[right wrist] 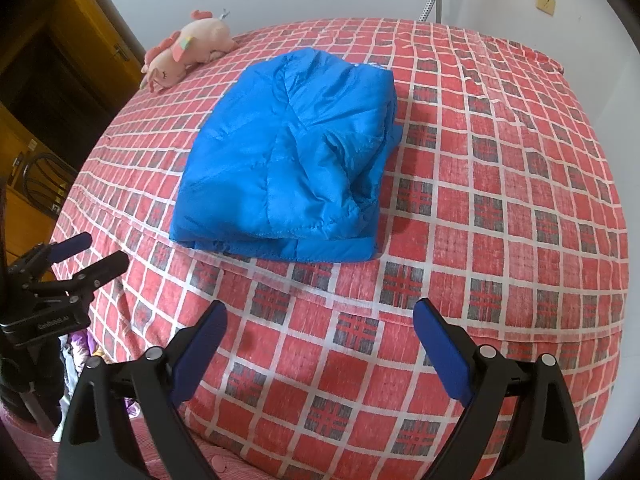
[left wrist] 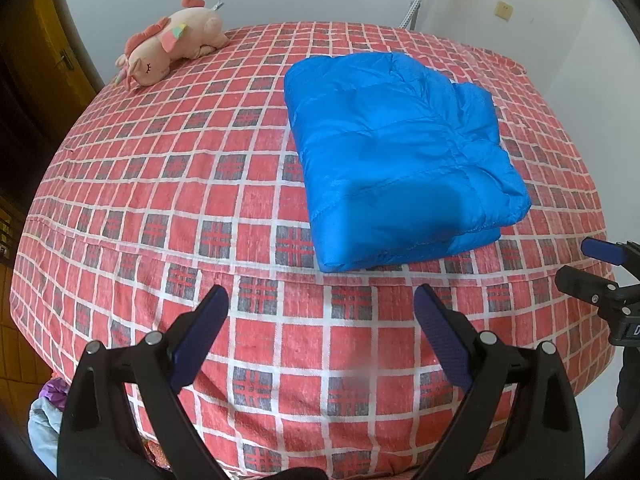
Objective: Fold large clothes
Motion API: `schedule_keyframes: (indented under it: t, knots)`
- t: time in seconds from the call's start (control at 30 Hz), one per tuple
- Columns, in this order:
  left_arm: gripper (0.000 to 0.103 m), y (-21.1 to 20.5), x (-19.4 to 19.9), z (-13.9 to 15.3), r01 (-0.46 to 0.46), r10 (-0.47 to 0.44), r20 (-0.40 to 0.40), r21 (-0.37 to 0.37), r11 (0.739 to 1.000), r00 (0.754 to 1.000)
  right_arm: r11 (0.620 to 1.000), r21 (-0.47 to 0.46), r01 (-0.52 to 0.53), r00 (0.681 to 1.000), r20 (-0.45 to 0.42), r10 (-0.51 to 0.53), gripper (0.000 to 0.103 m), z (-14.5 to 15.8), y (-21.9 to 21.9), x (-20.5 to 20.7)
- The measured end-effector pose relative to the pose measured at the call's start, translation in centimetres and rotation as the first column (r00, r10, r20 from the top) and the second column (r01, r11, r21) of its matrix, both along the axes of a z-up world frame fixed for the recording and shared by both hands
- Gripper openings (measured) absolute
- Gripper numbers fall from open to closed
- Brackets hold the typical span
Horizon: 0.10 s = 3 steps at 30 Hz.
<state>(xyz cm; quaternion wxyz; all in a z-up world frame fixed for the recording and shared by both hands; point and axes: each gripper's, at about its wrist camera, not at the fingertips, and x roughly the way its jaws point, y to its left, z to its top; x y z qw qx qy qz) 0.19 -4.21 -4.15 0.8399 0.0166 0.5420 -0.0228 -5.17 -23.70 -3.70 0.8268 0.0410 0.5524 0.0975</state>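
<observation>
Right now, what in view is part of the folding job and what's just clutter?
Job:
- blue puffer jacket, folded into a bundle on the bed
- left hand-held gripper, open, empty
- right hand-held gripper, open, empty
- checked bed cover, the work surface

Lying about:
- pink unicorn plush at the far corner
- clothes heap beside the bed
- wall socket

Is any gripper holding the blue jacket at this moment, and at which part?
Nothing is held. The left gripper and right gripper are both open, short of the folded blue jacket, which lies alone on the checked bed.
</observation>
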Motion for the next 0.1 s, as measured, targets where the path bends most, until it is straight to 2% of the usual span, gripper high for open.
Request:
schedule_keyframes:
  t: [0.1]
  knots:
    - [0.093, 0.03, 0.02, -0.03, -0.001, 0.001, -0.001, -0.003, 1.000, 1.000, 1.000, -0.001, 0.000, 1.000, -0.001, 0.000, 0.094, -0.07, 0.05, -0.09]
